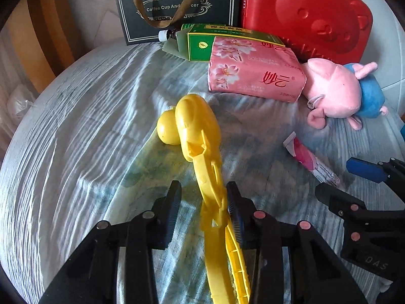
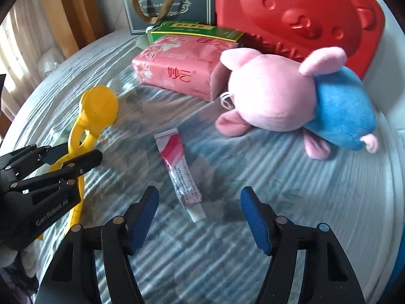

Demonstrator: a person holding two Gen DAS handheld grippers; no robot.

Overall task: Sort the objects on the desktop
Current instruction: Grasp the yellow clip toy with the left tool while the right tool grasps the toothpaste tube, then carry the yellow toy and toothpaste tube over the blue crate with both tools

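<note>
A yellow plastic snowball-maker tongs lies on the round cloth-covered table. My left gripper is open around its handles, the right pad touching them; it also shows in the right wrist view astride the tongs. My right gripper is open and empty, its fingers either side of the cap end of a pink-and-white ointment tube, which also shows in the left wrist view.
A pink tissue pack, a green box, a pink-and-blue pig plush, a red bear-faced case and a dark gift bag stand at the table's far side.
</note>
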